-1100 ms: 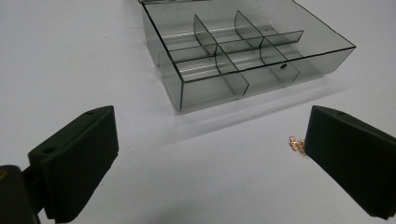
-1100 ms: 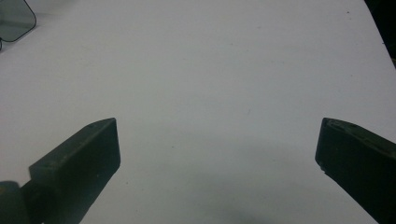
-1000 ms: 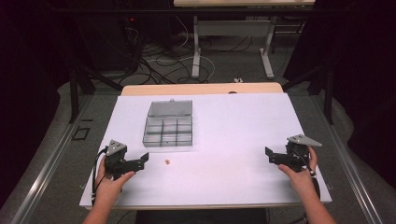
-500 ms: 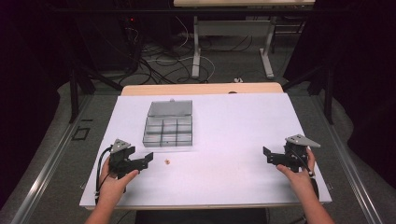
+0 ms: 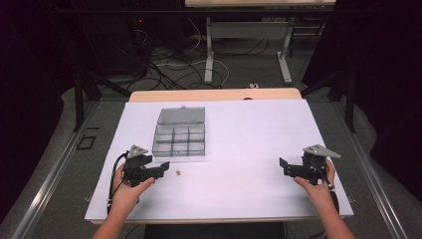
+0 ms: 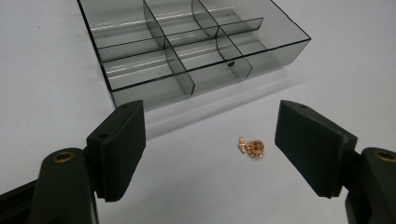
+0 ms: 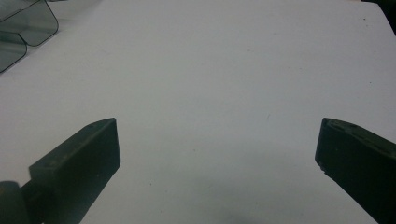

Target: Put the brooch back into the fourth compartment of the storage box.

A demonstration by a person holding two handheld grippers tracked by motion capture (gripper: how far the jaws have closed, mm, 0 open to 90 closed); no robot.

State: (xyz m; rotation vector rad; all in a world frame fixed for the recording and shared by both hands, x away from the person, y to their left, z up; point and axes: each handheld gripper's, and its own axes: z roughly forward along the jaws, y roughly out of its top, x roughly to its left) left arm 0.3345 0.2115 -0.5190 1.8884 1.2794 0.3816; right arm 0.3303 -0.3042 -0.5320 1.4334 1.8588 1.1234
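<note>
Near the desk's (image 5: pixel 239 124) front-left corner, just ahead of the left gripper (image 5: pixel 161 168), lies a small gold earring (image 6: pixel 252 147); its long axis runs roughly crosswise between the two jaws in the left gripper view, a thin post end at the left and a round studded end at the right, though which way it faces up is too small to tell. Left of the desk's middle, just beyond the earring, a clear compartment box (image 6: pixel 187 46) stands with its lid open and nothing lies between it and the earring; the left gripper's jaws have just been closing, now half-wide with the earring ahead of them and untouched; the right gripper (image 5: pixel 283 164), well apart by the front-right corner, holds its jaws wide over bare desk.
</note>
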